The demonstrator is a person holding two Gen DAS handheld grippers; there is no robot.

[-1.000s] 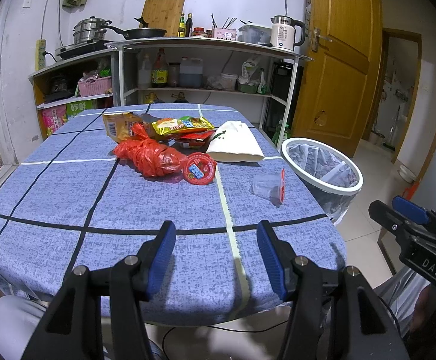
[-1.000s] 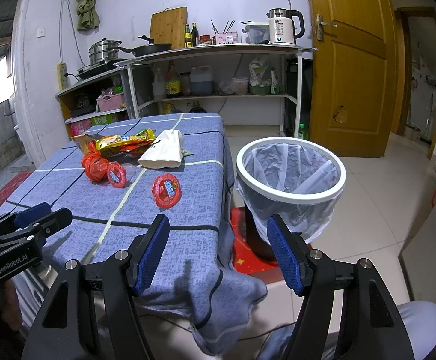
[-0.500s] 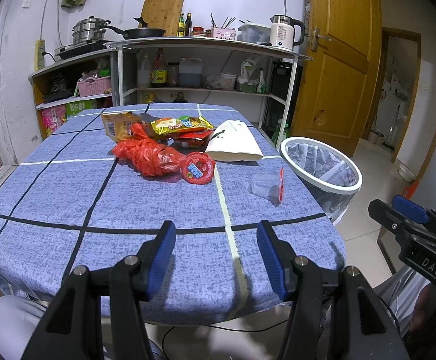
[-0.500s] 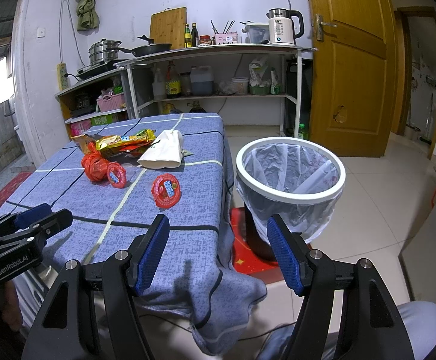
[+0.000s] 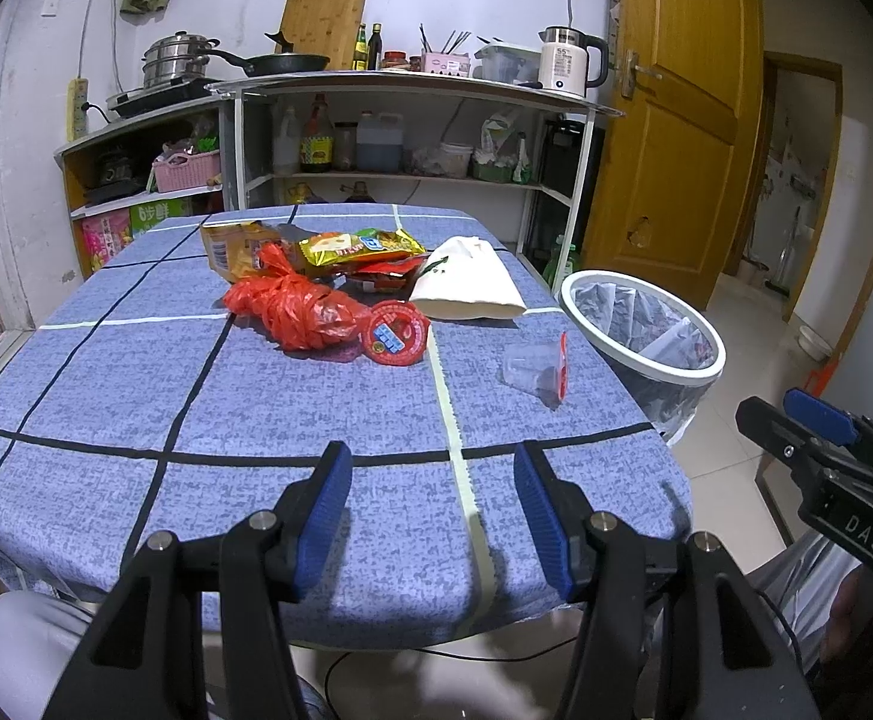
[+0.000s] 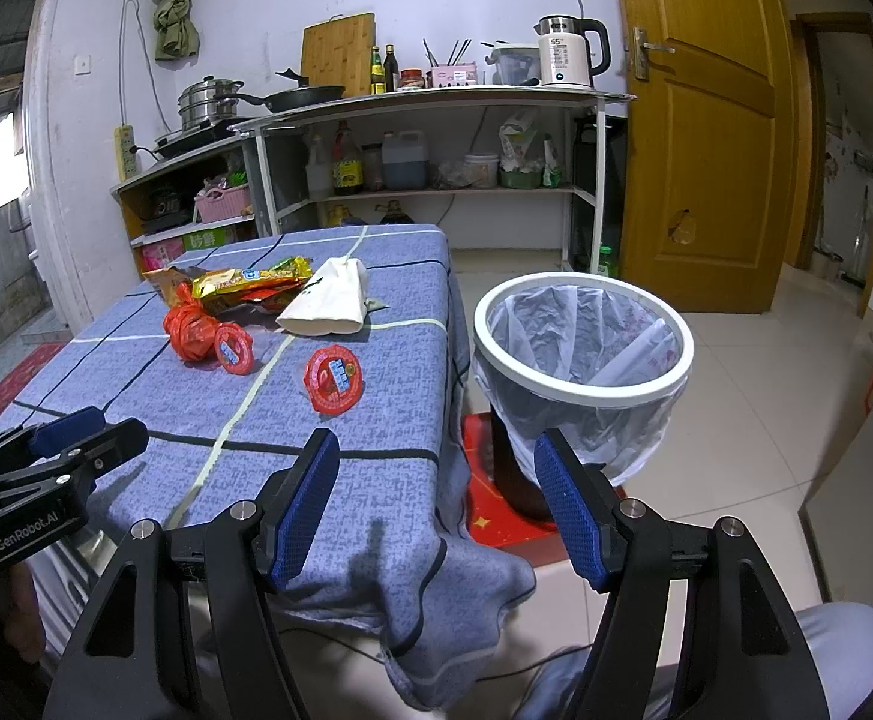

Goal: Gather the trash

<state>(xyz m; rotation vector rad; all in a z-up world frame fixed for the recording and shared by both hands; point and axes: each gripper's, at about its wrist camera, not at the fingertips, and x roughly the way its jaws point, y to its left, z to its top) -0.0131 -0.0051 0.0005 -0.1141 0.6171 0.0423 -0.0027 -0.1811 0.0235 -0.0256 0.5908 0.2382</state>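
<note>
Trash lies on the blue checked table: a crumpled red plastic bag, a red-lidded jelly cup beside it, a clear cup with a red lid on its side, yellow snack wrappers and a white paper bag. A white-rimmed bin with a liner stands on the floor right of the table. My left gripper is open and empty over the table's near edge. My right gripper is open and empty above the table's front right corner, near the bin.
Kitchen shelves with pots, bottles and a kettle stand behind the table. A wooden door is at the right. The tablecloth's corner hangs down. Tiled floor surrounds the bin.
</note>
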